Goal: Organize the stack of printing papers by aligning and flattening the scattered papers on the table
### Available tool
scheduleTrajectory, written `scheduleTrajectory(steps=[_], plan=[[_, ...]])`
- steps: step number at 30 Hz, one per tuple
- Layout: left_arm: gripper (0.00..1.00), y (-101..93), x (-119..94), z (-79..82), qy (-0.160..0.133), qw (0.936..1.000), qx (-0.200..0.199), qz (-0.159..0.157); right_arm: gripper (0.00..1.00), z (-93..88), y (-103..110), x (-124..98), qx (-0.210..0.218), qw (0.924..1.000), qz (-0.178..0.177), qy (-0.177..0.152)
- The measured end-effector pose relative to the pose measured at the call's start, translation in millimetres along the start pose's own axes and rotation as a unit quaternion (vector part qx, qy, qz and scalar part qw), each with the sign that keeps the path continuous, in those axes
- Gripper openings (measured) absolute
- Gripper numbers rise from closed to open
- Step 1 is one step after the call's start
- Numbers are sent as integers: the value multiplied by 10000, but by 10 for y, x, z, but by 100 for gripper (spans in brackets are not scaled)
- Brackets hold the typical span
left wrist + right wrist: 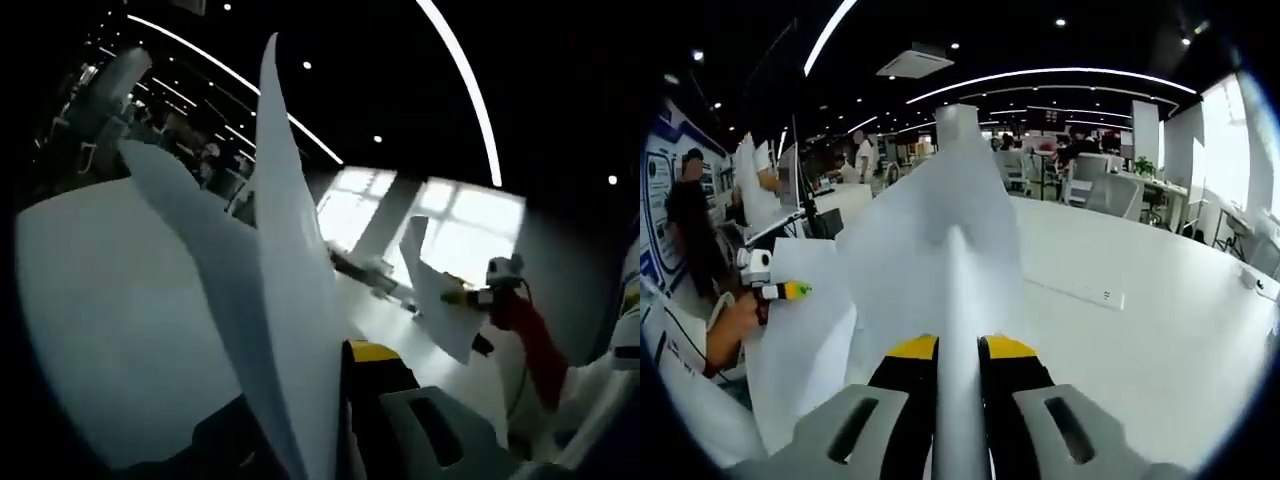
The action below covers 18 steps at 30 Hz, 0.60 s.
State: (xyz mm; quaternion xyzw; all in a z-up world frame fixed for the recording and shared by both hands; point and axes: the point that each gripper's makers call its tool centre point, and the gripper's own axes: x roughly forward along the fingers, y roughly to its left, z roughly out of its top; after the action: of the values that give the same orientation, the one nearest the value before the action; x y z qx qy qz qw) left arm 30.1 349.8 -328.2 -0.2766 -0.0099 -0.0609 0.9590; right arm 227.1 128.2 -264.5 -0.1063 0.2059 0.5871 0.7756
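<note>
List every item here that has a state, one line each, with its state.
left hand-held gripper: shut on the paper, seen in the left gripper view
right hand-held gripper: shut on the paper
paper: lifted off the table, bent, standing up from between the jaws
white table: bare surface behind the raised paper
ceiling light strips: lit

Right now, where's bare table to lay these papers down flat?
In the right gripper view, bare table spreads right of the held paper, out past the power strip. Left of it is crowded: the left gripper holds more paper there. In the left gripper view, a strip of table shows between the sheets.
</note>
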Motion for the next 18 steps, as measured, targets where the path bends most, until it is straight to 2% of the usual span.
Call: scheduleTrajectory(steps=[18], plan=[[6,15,50,67,-187,9997,-103,114,11,48,160,52,-58,9999,140,-14]])
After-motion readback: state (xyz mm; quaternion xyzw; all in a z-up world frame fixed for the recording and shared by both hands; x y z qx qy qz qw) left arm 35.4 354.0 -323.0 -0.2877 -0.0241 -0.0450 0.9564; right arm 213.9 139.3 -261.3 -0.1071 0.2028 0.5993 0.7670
